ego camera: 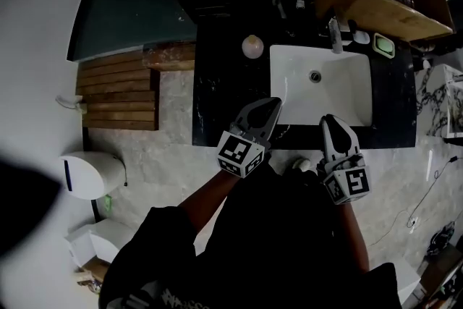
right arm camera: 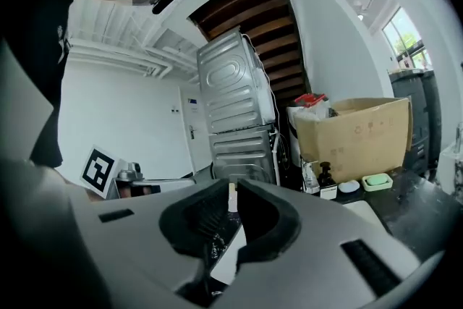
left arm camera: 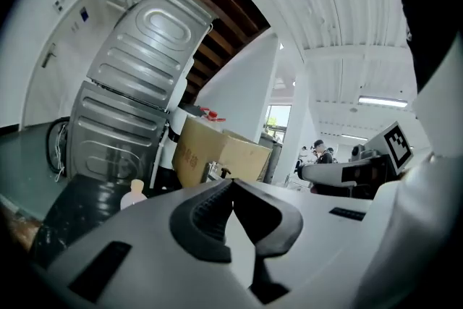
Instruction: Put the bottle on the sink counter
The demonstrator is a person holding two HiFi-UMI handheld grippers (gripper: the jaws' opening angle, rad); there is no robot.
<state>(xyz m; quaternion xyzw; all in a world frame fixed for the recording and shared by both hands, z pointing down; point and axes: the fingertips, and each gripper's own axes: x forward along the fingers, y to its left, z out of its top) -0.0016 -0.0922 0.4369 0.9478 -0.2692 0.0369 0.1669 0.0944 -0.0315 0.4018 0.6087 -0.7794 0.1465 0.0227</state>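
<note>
Grey left gripper point(left arm camera: 231, 183) fully closed, empty; right gripper point(right arm camera: 231, 190) almost closed, thin slit, empty too. Bottle point(ego camera: 252, 46) stands upright ahead of left gripper on black counter point(ego camera: 217, 94), beside sink point(ego camera: 347, 94). Placement looks done; next move is just clearing away without brushing it.

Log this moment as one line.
bottle: upright on counter, left of sink | left gripper: shut, empty | right gripper: slightly open, empty
</note>
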